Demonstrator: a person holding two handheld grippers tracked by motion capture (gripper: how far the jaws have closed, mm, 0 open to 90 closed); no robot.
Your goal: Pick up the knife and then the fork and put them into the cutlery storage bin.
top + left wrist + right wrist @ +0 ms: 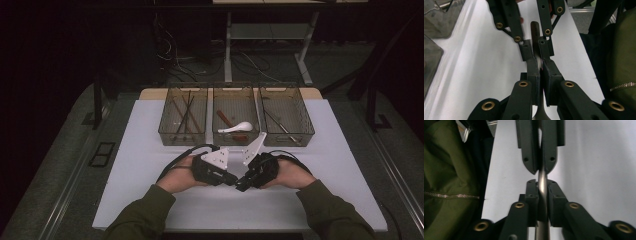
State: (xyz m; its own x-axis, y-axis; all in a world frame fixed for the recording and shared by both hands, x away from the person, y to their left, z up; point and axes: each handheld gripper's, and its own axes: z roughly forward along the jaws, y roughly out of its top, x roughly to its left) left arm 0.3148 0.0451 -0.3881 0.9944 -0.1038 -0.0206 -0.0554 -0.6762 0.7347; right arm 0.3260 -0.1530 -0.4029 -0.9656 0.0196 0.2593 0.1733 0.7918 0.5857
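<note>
Grippers point(237, 181), both clamping metal handle point(542, 185)

Grey metal utensil point(542, 187), black fingers point(532, 195), white table point(150, 150).

Three bins point(235, 114) stand side by side across the frame's centre; both grippers point(236, 181) meet just below them.
</note>
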